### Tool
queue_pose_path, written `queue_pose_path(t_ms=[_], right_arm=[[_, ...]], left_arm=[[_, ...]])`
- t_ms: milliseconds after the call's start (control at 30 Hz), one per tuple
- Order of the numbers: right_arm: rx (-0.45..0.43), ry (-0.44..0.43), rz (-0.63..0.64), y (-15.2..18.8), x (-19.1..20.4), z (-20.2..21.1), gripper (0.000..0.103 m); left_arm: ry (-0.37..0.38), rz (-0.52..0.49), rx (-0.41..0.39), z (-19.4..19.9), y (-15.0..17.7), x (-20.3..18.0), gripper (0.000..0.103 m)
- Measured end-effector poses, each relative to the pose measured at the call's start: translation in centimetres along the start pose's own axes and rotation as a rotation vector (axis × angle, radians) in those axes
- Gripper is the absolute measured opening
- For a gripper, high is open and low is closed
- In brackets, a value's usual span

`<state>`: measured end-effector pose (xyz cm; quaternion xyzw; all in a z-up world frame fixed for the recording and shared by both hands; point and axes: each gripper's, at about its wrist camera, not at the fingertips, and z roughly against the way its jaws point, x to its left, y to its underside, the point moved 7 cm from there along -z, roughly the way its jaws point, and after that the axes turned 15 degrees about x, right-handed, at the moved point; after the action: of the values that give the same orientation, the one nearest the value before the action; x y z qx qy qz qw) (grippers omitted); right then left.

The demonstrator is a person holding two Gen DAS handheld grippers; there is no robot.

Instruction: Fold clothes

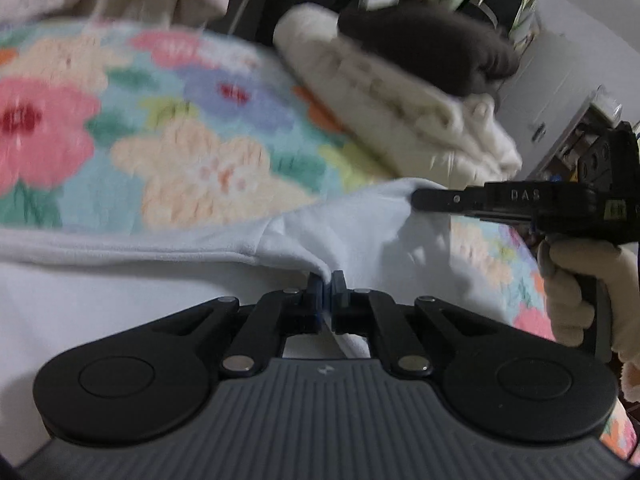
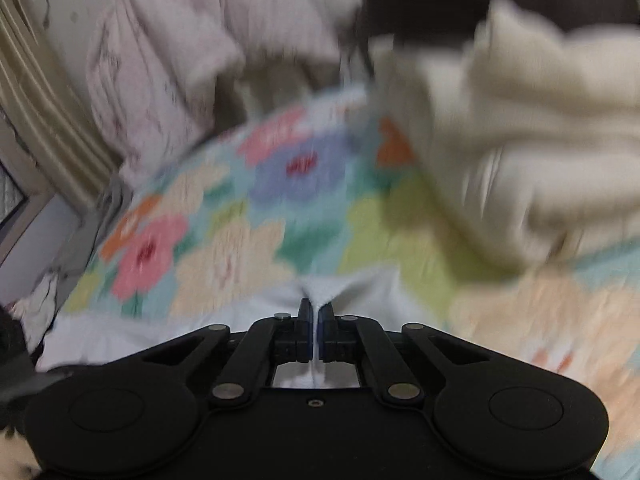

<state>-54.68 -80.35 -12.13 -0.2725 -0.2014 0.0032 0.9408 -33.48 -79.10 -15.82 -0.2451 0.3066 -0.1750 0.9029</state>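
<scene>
Folding in progress, white garment pinched at two points.
Nearest, the left claw is clamped on an edge of the white garment lying on the floral bedspread; the right claw grips another fold of it. By the bed's far edge sits a cream and dark stack, seemingly already folded; this piece looks roughly half done.

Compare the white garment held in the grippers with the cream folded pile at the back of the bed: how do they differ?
The white garment is smooth and pinched by both grippers, left gripper and right gripper; the cream pile looks thicker, lies untouched and carries a dark garment. Both rest on the floral bedspread.
</scene>
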Motion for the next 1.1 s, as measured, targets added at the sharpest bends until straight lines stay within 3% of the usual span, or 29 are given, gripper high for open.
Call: queue_pose_path(t_ms=[133, 267, 333, 400, 433, 467, 533, 600, 633, 733, 800, 833, 933, 967, 1033, 1100], right_arm=[[-0.028, 0.030, 0.003, -2.9, -0.4, 0.8, 0.002], [0.015, 0.125, 0.078, -3.3, -0.4, -1.2, 0.002], [0.024, 0.148, 0.104, -3.3, -0.1, -2.0, 0.002], [0.015, 0.151, 0.102, -3.4, 0.0, -1.9, 0.002], [0.005, 0.153, 0.101, -3.6, 0.1, -1.7, 0.002], [-0.003, 0.150, 0.101, -3.8, 0.2, -1.4, 0.002], [-0.026, 0.153, 0.104, -4.3, 0.6, -0.5, 0.001], [-0.038, 0.167, 0.117, -4.8, 0.8, 0.0, 0.001], [-0.040, 0.177, 0.123, -4.9, 0.8, 0.1, 0.001], [-0.015, 0.245, 0.147, -4.6, 0.5, -0.8, 0.002], [0.052, 0.298, 0.149, -3.8, 0.4, -2.0, 0.003], [0.072, 0.319, 0.142, -3.4, 0.4, -2.1, 0.005], [0.073, 0.353, 0.096, -1.7, 1.0, -0.2, 0.028], [0.066, 0.328, 0.044, -0.4, 1.2, 1.3, 0.036], [0.044, 0.239, -0.044, 2.9, 1.8, 4.4, 0.039], [0.067, 0.134, -0.097, 7.3, 2.8, 6.9, 0.040]], left_arm=[[0.007, 0.038, -0.013, -0.2, -0.2, 0.6, 0.009], [0.014, 0.077, -0.027, -0.4, -0.4, 1.1, 0.035], [0.017, 0.096, -0.033, -0.5, -0.4, 1.4, 0.038], [0.038, 0.102, -0.036, -0.8, -0.5, 1.6, 0.031], [0.062, 0.091, -0.036, -0.9, -0.6, 1.4, 0.021], [0.086, 0.080, -0.035, -1.1, -0.7, 1.2, 0.002], [0.054, -0.002, -0.044, -0.6, -1.0, 0.0, 0.002], [-0.102, -0.150, -0.088, 0.3, -1.3, -1.4, 0.002], [-0.146, -0.183, -0.089, 0.3, -1.4, -1.6, 0.002], [-0.166, -0.109, -0.049, -0.1, -1.6, -0.3, 0.011], [-0.169, -0.015, 0.006, -0.2, -1.1, 1.0, 0.033], [-0.159, -0.007, 0.013, 0.5, -0.4, 1.0, 0.036], [-0.121, 0.010, 0.016, 2.6, 1.7, 0.6, 0.047], [-0.109, 0.019, 0.012, 3.4, 2.9, 0.4, 0.052], [-0.083, 0.031, 0.019, 4.3, 5.2, 0.2, 0.053], [-0.019, 0.064, 0.047, 4.8, 7.9, -0.2, 0.043]])
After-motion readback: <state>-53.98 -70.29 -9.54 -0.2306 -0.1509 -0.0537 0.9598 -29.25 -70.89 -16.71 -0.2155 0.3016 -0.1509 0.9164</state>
